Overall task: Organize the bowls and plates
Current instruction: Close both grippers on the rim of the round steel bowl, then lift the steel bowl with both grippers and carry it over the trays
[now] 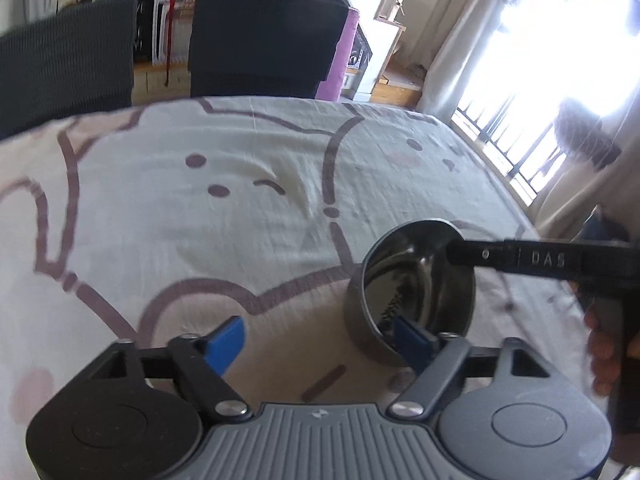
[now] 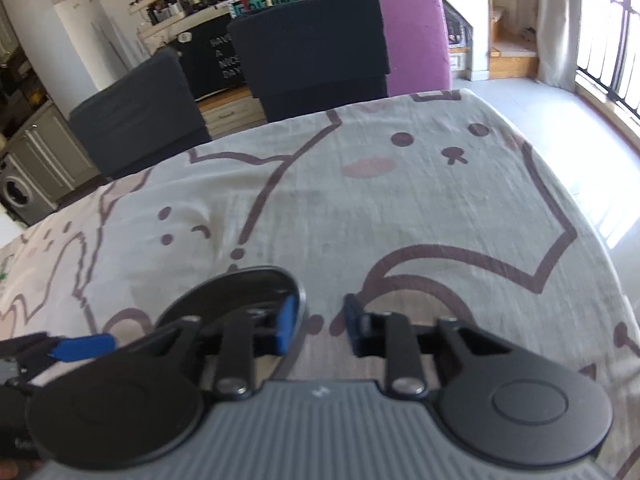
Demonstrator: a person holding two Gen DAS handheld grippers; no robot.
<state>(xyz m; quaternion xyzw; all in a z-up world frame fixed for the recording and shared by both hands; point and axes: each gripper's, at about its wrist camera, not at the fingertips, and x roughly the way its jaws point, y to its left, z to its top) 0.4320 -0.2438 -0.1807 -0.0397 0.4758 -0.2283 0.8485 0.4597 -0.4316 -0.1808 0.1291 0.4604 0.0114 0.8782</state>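
A steel bowl (image 1: 416, 280) stands on the cat-print tablecloth (image 1: 240, 208) near the front right of the left wrist view. My left gripper (image 1: 320, 344) is open; its right finger (image 1: 412, 340) sits inside the bowl's near rim, its left finger outside. A finger of my right gripper (image 1: 520, 258) reaches over the bowl's far rim from the right. In the right wrist view the bowl (image 2: 240, 292) lies under my right gripper (image 2: 320, 320), which is open with its left finger (image 2: 286, 320) inside the bowl and its right finger outside.
Two dark chairs (image 2: 312, 44) and a purple chair (image 2: 416, 36) stand at the table's far edge. A window with railings (image 1: 560, 80) is to the right. The table's right edge (image 2: 592, 240) drops to the floor.
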